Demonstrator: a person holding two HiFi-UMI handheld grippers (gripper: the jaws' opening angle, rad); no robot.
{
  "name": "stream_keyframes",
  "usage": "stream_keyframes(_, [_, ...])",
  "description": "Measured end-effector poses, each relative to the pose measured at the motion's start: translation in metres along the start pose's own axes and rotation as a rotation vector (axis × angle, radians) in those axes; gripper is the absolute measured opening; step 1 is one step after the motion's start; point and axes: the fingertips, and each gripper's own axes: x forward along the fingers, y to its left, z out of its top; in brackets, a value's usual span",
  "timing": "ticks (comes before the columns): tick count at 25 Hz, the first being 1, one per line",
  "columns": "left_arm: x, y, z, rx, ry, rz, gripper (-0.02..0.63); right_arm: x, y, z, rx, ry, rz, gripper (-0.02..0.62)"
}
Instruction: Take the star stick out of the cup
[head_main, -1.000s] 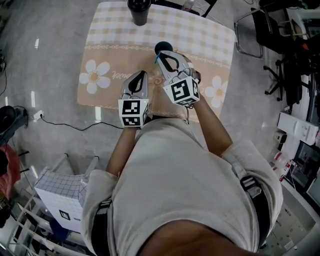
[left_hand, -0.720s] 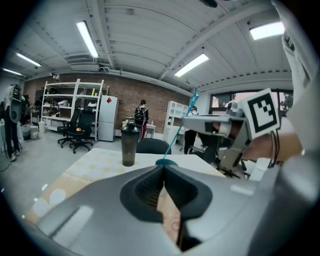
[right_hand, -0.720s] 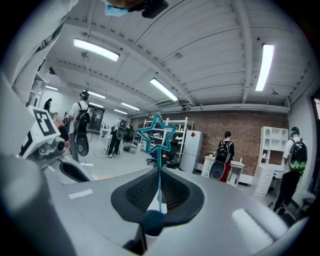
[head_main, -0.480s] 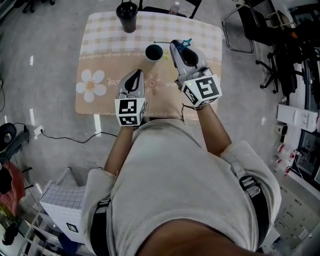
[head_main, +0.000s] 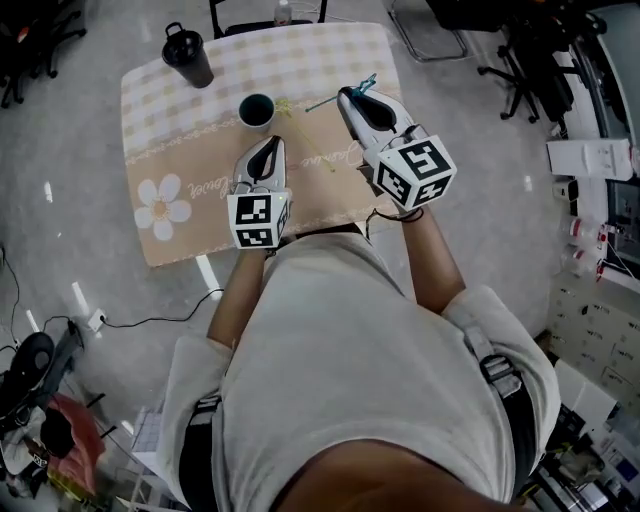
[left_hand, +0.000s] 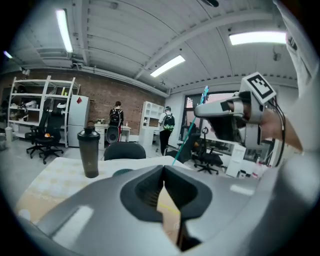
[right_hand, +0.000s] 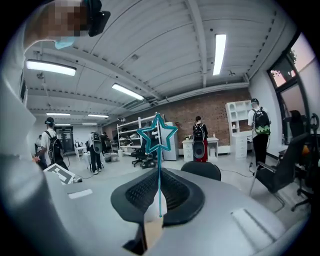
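Note:
A dark cup stands on the checked cloth of the table. My right gripper hovers to the right of it and is shut on the teal star stick. The stick is clear of the cup. In the right gripper view the star stick stands upright between the jaws of the right gripper. My left gripper hangs just in front of the cup, shut with nothing in it. In the left gripper view the left gripper points past the cup and the star stick slants above.
A dark shaker bottle stands at the table's far left, and shows as the shaker bottle in the left gripper view. A thin yellowish stick, or a line, lies on the cloth between the grippers. Office chairs stand at the right.
My right gripper has gone from over the cup up and to the right, with the star stick in it. The stick is now out of the cup. The left gripper has barely moved.

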Motion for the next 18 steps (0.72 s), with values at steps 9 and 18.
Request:
stream_keyframes(9, [0.018,-0.042,-0.016,0.018,0.066,-0.119,0.003,-0.030,-0.008,-0.112,0.022,0.491,0.011,0.014])
stream_keyframes(18, [0.018,-0.014,-0.029,-0.012,0.110,-0.042,0.003,0.006,-0.011,-0.170,0.021,0.601,0.030,0.014])
